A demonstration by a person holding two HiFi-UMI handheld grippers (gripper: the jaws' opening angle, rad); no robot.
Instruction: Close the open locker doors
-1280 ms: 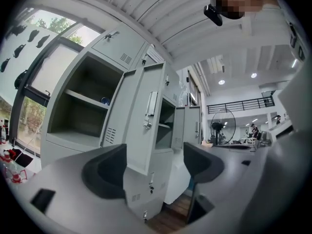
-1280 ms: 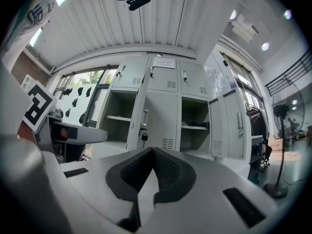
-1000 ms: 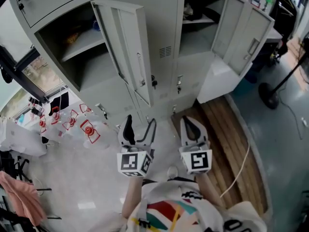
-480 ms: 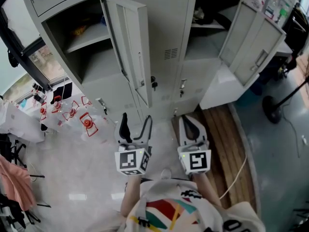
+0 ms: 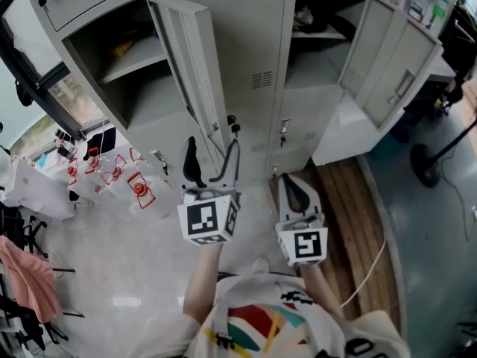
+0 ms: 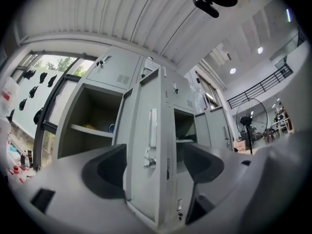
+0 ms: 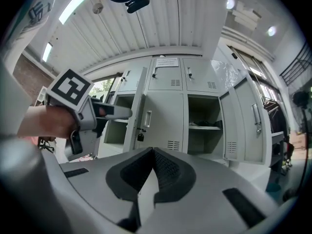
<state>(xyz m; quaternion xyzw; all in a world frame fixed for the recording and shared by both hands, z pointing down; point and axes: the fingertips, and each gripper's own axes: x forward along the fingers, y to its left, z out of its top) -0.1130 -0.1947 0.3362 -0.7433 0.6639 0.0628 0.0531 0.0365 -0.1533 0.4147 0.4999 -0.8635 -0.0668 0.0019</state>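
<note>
Since a second ago your left gripper (image 5: 213, 155) has risen toward the left locker door (image 5: 195, 73), jaws apart and holding nothing. Your right gripper (image 5: 296, 192) hangs low, jaws together and empty. Expect stiff, light sheet steel swinging freely on its hinges, so push flat near the handle (image 6: 152, 128). The right locker door (image 5: 391, 58) stands open too.

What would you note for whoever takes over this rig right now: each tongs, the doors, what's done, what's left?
Left tongs: open, lined up on the edge of the left door; contact unclear.
Right tongs: shut, empty, held lower.
Doors: left door and right door stand open; middle door is shut.
Done: neither open door closed.
Left: close both.
</note>
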